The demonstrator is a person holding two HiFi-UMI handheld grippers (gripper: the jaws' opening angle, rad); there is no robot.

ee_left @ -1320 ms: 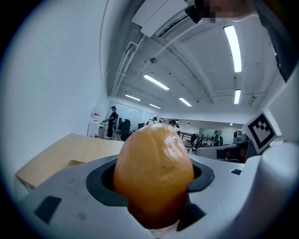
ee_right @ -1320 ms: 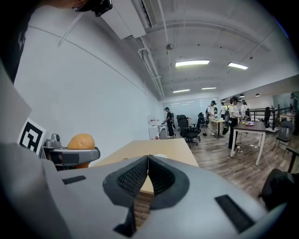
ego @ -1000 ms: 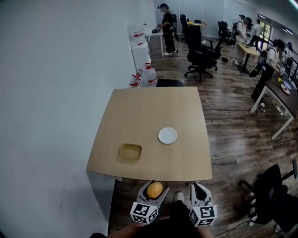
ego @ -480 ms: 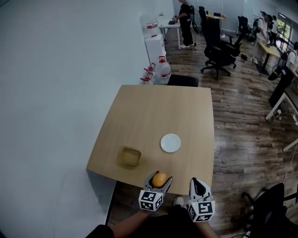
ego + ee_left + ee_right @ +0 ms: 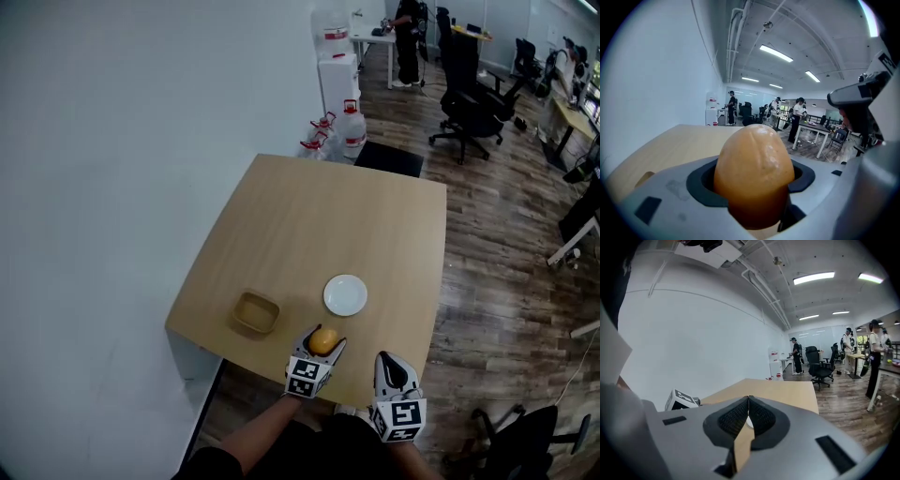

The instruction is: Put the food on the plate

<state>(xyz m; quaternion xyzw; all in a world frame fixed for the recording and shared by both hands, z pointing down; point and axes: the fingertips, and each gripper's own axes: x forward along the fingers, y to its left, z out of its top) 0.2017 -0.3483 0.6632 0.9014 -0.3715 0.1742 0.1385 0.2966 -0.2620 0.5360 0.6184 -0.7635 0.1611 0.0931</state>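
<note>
The pale wooden tabletop [image 5: 309, 216] carries two things, both toward its near edge: a small white plate [image 5: 345, 294] and, to its left and apart from it, a shallow tan dish [image 5: 257, 312]. The step in hand appears to be the carry to the plate. The food [image 5: 323, 340] is gripped and off the surface but not yet over its target. To do it well, the person would likely bring the left tongs [image 5: 325, 337] forward and a little to the right until the food hangs over the middle of the plate, not over the tan dish. The next move would be to lower it until it touches or nearly touches the plate, and only then ease the grip. Being rounded, the food may roll off such a flat, low-rimmed plate if let go from a height or close to the rim. The right tongs [image 5: 388, 362] hang to the right of the left ones, by the near edge of the tabletop, and seem to have no part in this step. The food, a smooth, orange, egg-shaped piece, sits above the near edge of the tabletop, near the plate but short of it. The left tongs are spread to the food's width and clamp it between their two dark pads, its upper part standing proud of them. The right tongs are closed, pad against pad, with nothing between them.
</note>
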